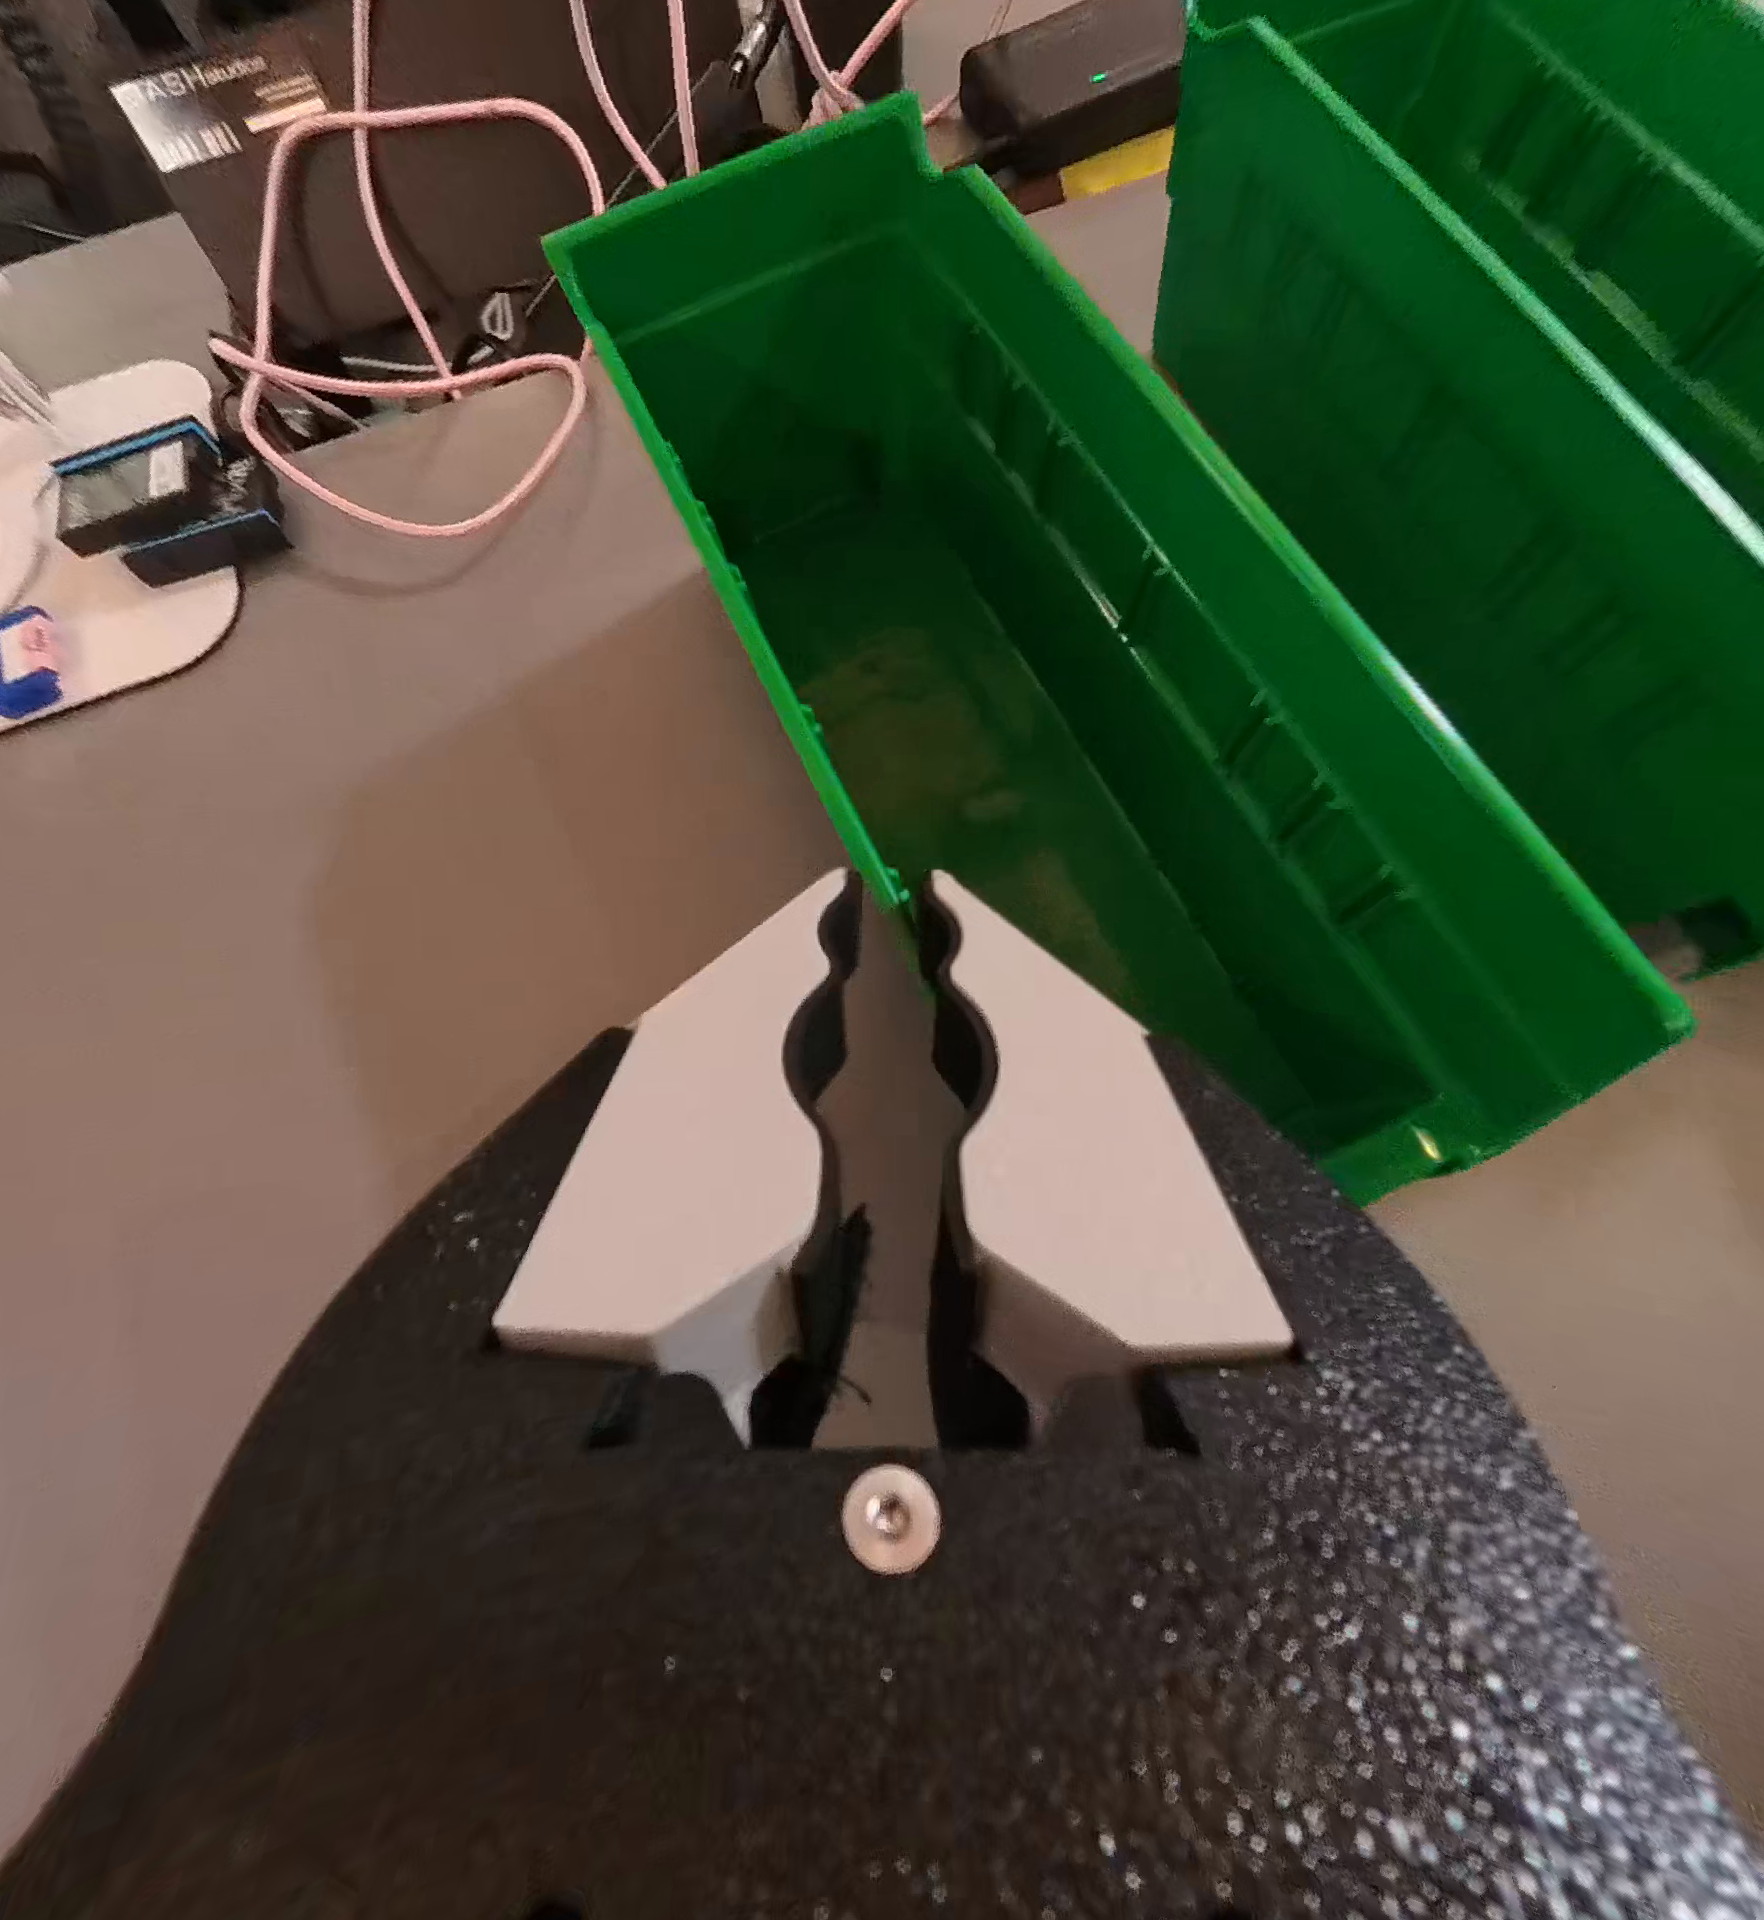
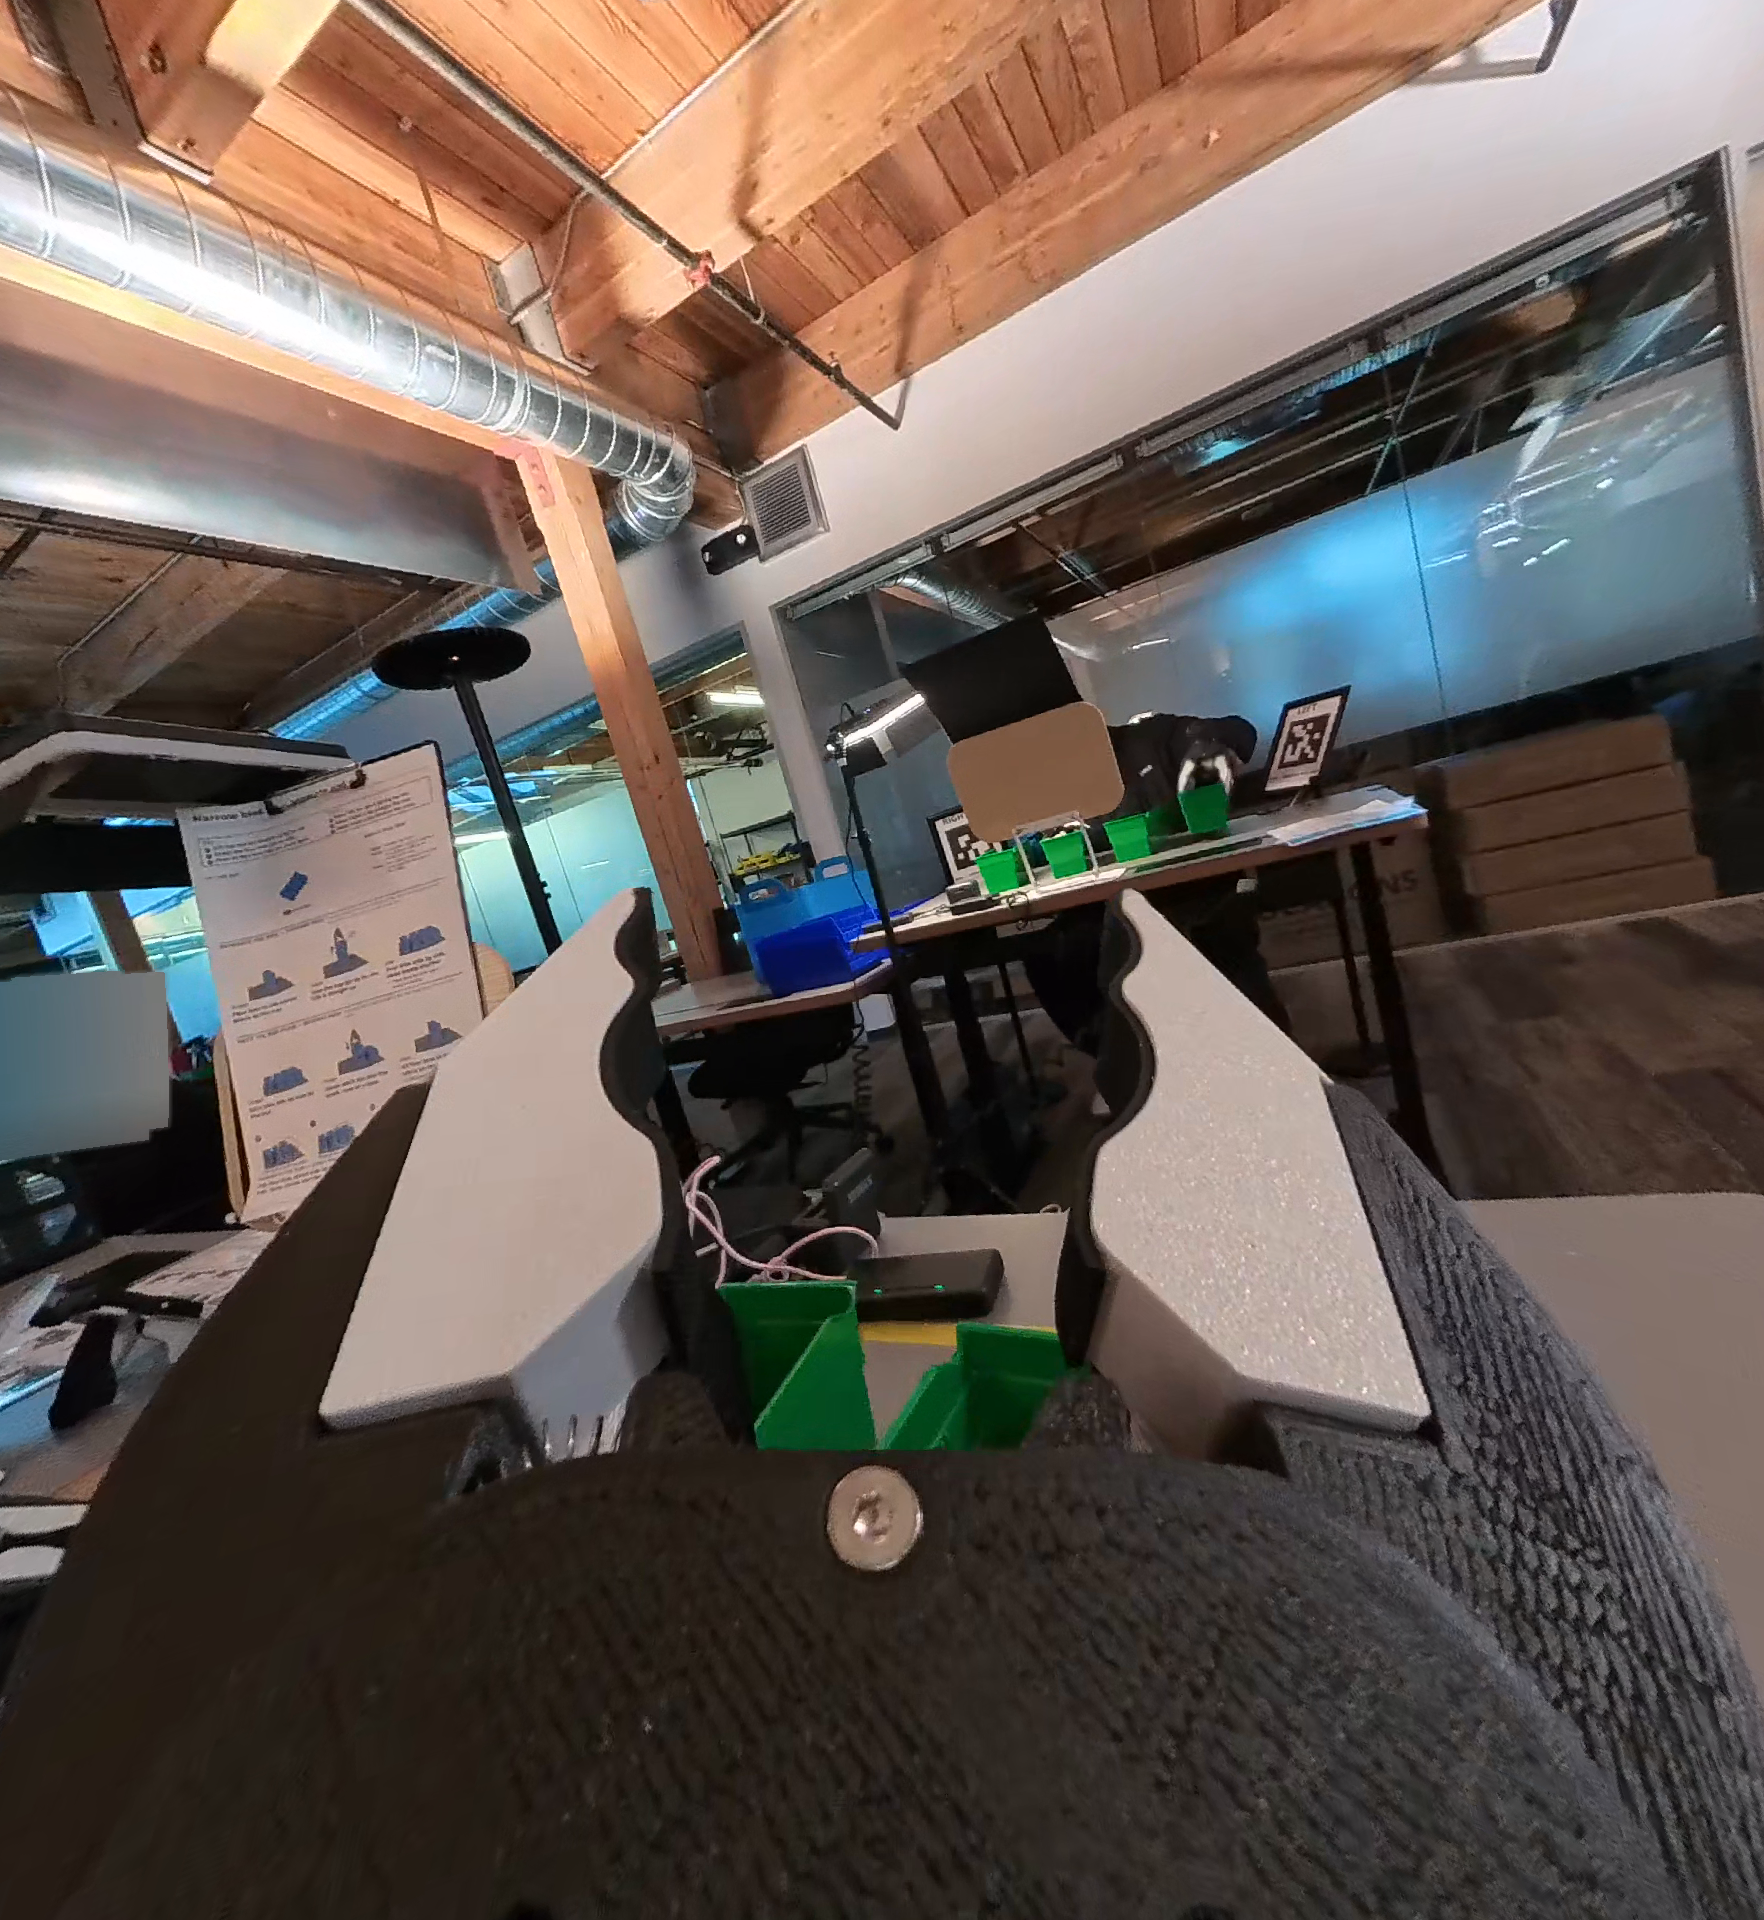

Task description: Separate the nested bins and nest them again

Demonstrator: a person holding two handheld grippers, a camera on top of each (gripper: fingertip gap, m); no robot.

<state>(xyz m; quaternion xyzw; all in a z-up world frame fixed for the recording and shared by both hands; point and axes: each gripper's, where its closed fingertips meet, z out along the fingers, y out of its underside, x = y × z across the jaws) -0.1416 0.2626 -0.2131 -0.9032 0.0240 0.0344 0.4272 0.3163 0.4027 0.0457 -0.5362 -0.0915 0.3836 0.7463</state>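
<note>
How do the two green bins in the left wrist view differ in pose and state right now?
The near bin is pinched by its side wall in the left tongs; the far bin has no tongs on it. The near bin is tilted, its long axis running diagonally; the far bin seems to sit flat on the table. The near bin shows whole; the far bin is cropped. Both are green, open-topped, empty and apart, not nested.

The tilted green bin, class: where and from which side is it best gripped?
Grip the tilted green bin by its thin near side wall, from the open end. The left hand-held gripper already pinches that wall's corner; the wall is flat and slim.
</note>
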